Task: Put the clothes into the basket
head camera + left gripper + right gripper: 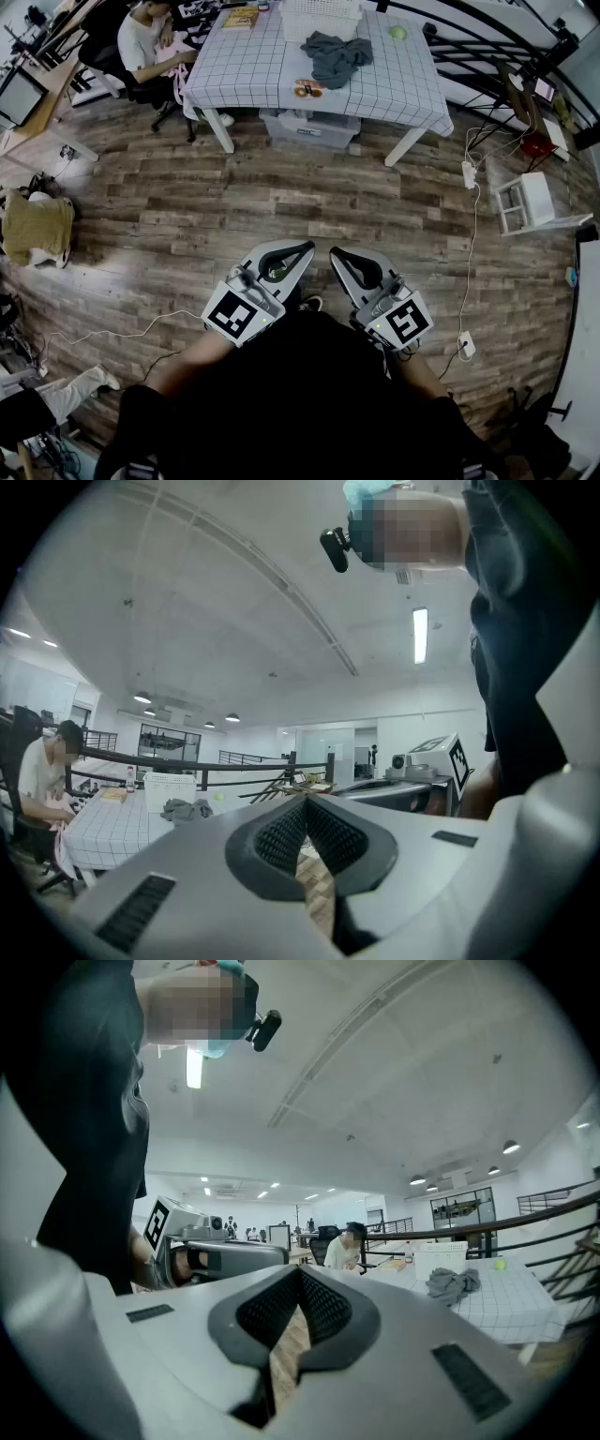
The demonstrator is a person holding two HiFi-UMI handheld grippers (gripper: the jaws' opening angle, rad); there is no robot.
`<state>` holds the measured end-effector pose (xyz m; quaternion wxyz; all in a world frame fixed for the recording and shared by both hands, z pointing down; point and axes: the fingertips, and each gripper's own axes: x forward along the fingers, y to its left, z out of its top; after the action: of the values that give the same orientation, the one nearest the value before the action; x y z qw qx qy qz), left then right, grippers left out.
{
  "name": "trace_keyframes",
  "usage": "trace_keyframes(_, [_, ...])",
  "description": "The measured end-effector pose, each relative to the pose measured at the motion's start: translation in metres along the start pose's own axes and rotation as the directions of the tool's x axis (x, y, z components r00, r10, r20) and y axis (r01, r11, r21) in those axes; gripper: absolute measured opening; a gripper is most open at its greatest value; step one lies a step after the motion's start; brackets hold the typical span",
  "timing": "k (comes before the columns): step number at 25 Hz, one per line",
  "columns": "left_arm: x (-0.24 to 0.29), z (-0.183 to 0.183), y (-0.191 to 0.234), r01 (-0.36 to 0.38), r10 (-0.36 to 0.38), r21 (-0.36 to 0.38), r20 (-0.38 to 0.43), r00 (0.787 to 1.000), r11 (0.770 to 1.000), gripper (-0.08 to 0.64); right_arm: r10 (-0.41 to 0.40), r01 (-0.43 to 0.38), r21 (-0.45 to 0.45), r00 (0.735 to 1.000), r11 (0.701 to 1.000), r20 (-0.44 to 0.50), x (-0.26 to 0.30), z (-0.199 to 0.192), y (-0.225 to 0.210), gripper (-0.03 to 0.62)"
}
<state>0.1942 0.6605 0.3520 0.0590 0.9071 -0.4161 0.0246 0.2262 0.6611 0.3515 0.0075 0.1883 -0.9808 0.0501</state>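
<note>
A grey heap of clothes [336,54] lies on the checked table [253,70] at the far end of the room. The white basket [322,17] stands just behind the heap. I hold both grippers close to my body, far from the table and over the wood floor. The left gripper [307,249] is shut with nothing in it, and so is the right gripper [335,254]. In the left gripper view its tips [305,800] meet, with the clothes [186,809] and basket [169,789] small in the distance. The right gripper [300,1272] also points towards the clothes [453,1283] and basket [441,1258].
A person [145,42] sits at the table's left end. A storage box [309,127] is under the table. A green ball [397,32], a book [241,17] and a snack [307,89] lie on top. A white stool [530,202], cables and a black railing [487,47] line the right.
</note>
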Motion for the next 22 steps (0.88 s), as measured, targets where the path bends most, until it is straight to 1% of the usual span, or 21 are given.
trace_keyframes(5, [-0.01, 0.0, -0.008, 0.003, -0.003, 0.004, 0.003, 1.0, 1.0, 0.003, 0.008, -0.009, -0.019, 1.0, 1.0, -0.008, -0.004, 0.0, 0.013, 0.017])
trace_keyframes(11, [-0.017, -0.003, -0.014, 0.012, -0.012, 0.011, 0.002, 1.0, 1.0, 0.003, -0.013, 0.013, -0.014, 1.0, 1.0, -0.002, -0.007, 0.0, 0.019, 0.017])
trace_keyframes(14, [-0.019, -0.001, -0.014, 0.006, -0.006, 0.008, 0.009, 1.0, 1.0, 0.003, -0.021, 0.021, -0.04, 1.0, 0.999, 0.005, -0.008, -0.003, 0.017, 0.017])
trace_keyframes(22, [-0.014, 0.001, 0.011, 0.001, -0.001, 0.015, 0.014, 1.0, 1.0, 0.003, -0.052, 0.053, -0.024, 0.998, 0.998, 0.022, 0.01, 0.002, 0.004, 0.017])
